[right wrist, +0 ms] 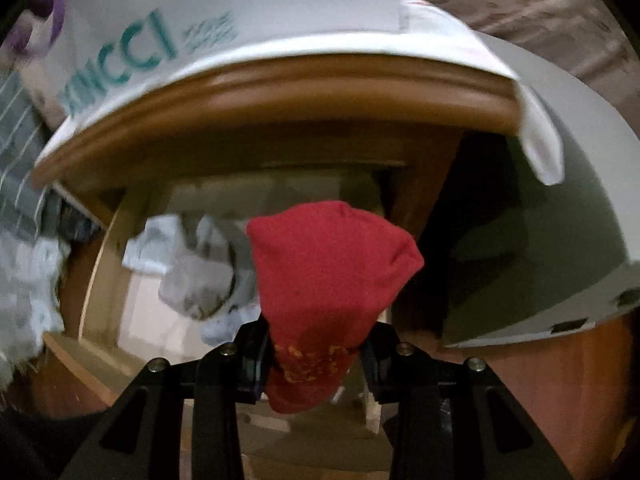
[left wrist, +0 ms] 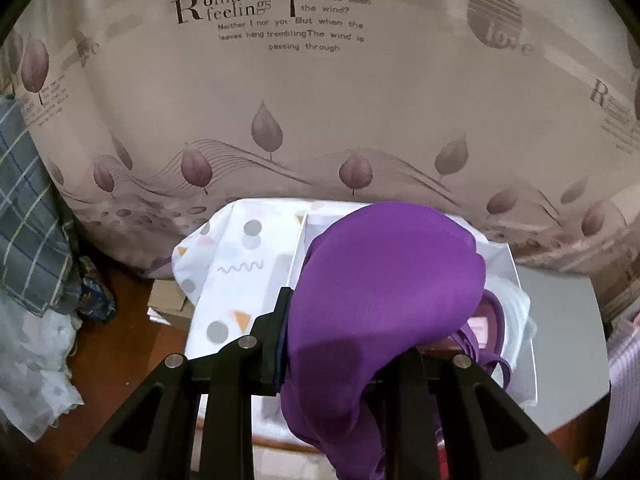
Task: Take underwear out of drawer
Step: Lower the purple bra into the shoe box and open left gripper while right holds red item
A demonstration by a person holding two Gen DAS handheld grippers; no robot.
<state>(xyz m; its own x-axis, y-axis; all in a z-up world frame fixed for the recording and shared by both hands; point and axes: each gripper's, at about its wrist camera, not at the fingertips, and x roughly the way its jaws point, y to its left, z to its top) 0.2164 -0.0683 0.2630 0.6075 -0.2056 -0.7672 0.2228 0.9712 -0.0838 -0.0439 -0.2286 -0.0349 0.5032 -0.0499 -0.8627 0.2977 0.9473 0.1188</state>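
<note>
My left gripper (left wrist: 344,340) is shut on a purple bra (left wrist: 380,304), held above a white box (left wrist: 516,280) on the tabletop; its straps (left wrist: 492,344) hang to the right. My right gripper (right wrist: 316,356) is shut on a red garment with gold print (right wrist: 328,280), held in front of the open wooden drawer (right wrist: 120,368) under the table edge (right wrist: 280,92). Grey and white clothes (right wrist: 192,276) lie in the drawer to the left of the red garment.
A leaf-printed curtain (left wrist: 320,100) hangs behind the table. A white cloth with dots and triangles (left wrist: 236,272) lies beside the box. Plaid fabric (left wrist: 28,220) and lace (left wrist: 36,360) sit at the left. A grey panel (right wrist: 560,240) stands right of the drawer.
</note>
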